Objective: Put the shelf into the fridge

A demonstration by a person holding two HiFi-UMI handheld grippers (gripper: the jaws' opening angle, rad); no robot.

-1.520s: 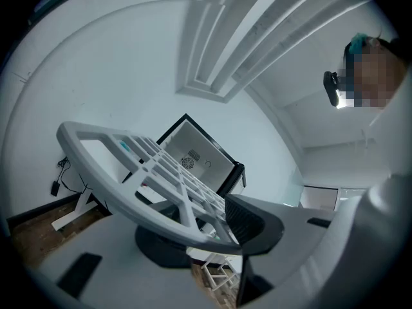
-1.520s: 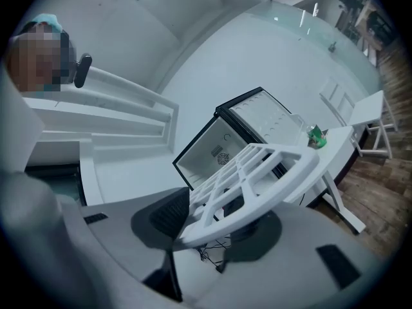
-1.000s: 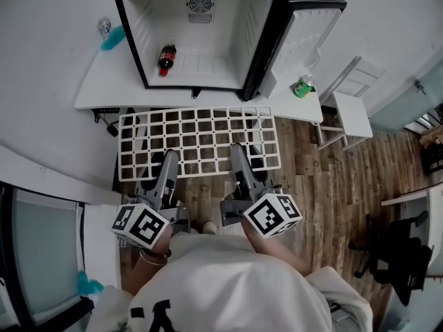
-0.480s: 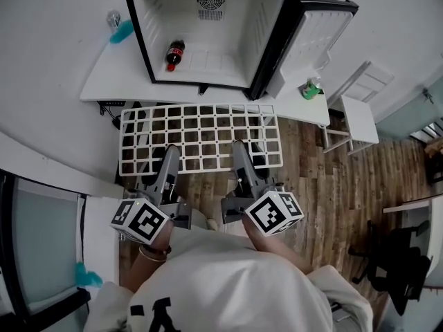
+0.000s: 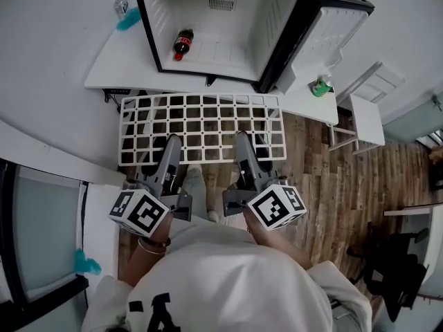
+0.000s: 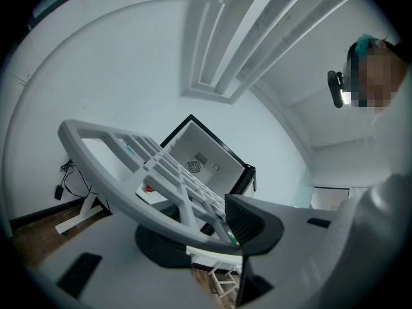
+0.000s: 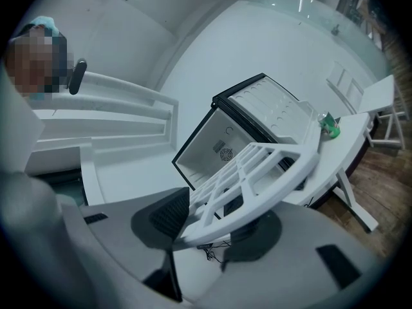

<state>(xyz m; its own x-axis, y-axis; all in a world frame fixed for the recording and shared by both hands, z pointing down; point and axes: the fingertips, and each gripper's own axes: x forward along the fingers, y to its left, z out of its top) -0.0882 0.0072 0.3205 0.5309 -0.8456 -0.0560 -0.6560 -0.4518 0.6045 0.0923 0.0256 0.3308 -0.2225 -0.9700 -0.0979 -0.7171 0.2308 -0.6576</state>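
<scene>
While left claw [image 5: 171,142] and right claw [image 5: 243,139] clamp it | white rectangular lattice shelf [image 5: 201,121] level

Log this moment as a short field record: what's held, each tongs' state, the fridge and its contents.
Held item: shelf, white grid, in front of the fridge
Left tongs: shut on shelf's near edge
Right tongs: shut on shelf's near edge
Fridge: on white table, door open
Inside: cola bottle, left side
Status: shelf not yet in fridge
</scene>
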